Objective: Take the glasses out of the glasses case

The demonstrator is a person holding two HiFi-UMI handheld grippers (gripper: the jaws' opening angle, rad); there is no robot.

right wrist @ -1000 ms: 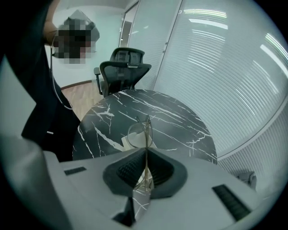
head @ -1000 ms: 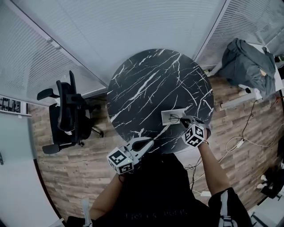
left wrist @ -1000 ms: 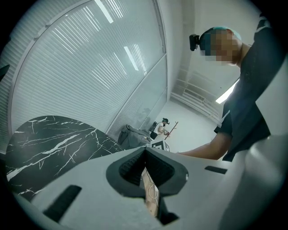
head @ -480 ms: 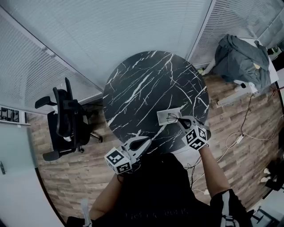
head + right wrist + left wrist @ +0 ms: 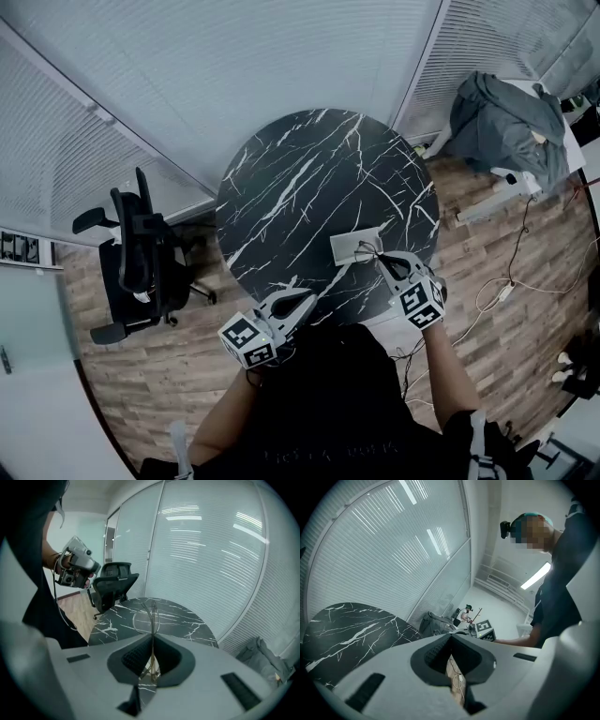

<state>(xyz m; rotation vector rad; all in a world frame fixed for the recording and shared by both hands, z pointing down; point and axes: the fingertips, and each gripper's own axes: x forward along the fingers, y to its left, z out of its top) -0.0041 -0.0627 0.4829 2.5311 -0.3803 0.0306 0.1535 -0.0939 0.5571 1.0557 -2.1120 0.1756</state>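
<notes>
- Glasses [image 5: 151, 616]: pinched in right claw [image 5: 382, 260], drawn slightly back from a second ago, just over the case [image 5: 349, 246] near edge, on counter [image 5: 309, 178]; removal seems nearly done.
- Left claw [image 5: 298, 302]: closed, empty, idle.

No word, number or brand you can read in any view.

Left cube [image 5: 246, 340], near you: black-and-white square patterns only, no letters or digits.

Right cube [image 5: 421, 305], near right edge of the table: the same, patterns only. It also shows in the left gripper view, one marker face, still no characters.

Strip [image 5: 17, 246] on the far-left wall: dark marks, too small to read.
</notes>
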